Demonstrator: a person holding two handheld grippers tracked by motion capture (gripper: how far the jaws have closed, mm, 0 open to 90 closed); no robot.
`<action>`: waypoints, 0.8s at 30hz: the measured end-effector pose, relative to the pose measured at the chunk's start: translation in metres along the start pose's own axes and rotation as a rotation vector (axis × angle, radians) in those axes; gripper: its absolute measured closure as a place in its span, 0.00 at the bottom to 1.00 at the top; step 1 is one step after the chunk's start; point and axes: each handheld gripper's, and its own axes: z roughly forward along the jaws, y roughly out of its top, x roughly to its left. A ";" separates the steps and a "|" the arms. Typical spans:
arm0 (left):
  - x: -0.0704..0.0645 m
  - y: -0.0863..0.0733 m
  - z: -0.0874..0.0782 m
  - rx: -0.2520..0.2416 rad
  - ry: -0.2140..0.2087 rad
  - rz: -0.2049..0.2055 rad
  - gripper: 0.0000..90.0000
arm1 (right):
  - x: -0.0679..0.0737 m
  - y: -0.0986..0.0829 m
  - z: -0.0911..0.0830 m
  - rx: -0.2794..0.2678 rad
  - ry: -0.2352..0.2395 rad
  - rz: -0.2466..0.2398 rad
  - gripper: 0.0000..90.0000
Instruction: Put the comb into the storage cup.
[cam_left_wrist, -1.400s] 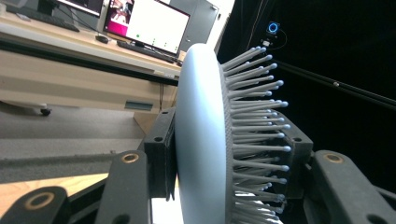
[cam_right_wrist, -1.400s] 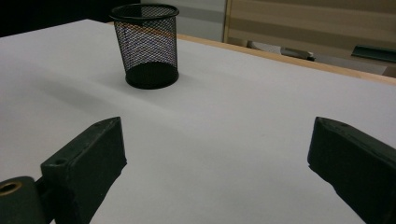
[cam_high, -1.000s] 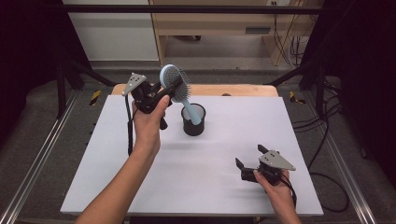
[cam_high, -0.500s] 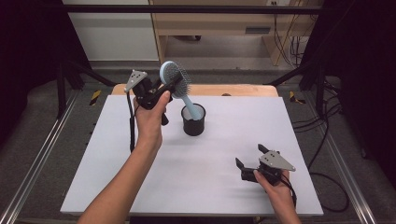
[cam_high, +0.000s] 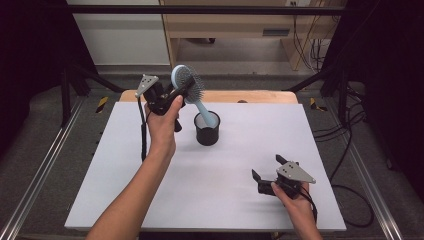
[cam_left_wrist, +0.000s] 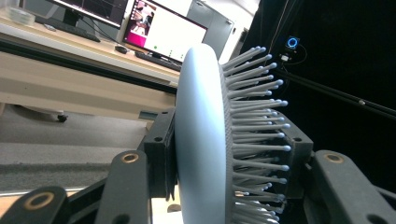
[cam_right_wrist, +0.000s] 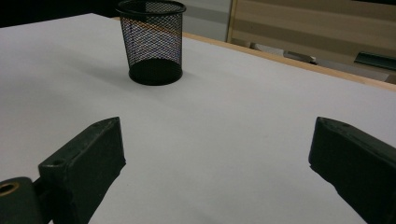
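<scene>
Left gripper (cam_high: 176, 95) clamped the blue hairbrush (cam_high: 187, 85) by its head, handle tip seemingly just inside the black mesh cup (cam_high: 207, 129). Right gripper (cam_high: 267, 172) rested spread, nothing between.

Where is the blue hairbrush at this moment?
In the high view, the blue hairbrush is held by its head in the left gripper, at the table's far left, its handle tip over the black mesh cup.

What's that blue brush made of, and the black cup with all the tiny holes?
The pale blue round hairbrush, clamped in the left claw, looks like smooth matte plastic: its back is even, and its bristles are stiff pins with ball tips. The black see-through mesh cup is probably painted wire mesh, since the table shows through its woven grid.
</scene>
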 end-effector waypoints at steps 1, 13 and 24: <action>0.001 0.000 0.000 0.000 0.003 0.000 0.56 | 0.000 0.000 0.000 0.000 0.001 -0.001 0.04; 0.008 -0.002 0.003 -0.003 0.025 0.003 0.56 | 0.000 0.000 0.000 0.000 0.003 -0.003 0.04; 0.011 -0.004 0.005 -0.001 0.033 0.007 0.56 | 0.001 0.000 0.000 0.002 0.007 -0.006 0.04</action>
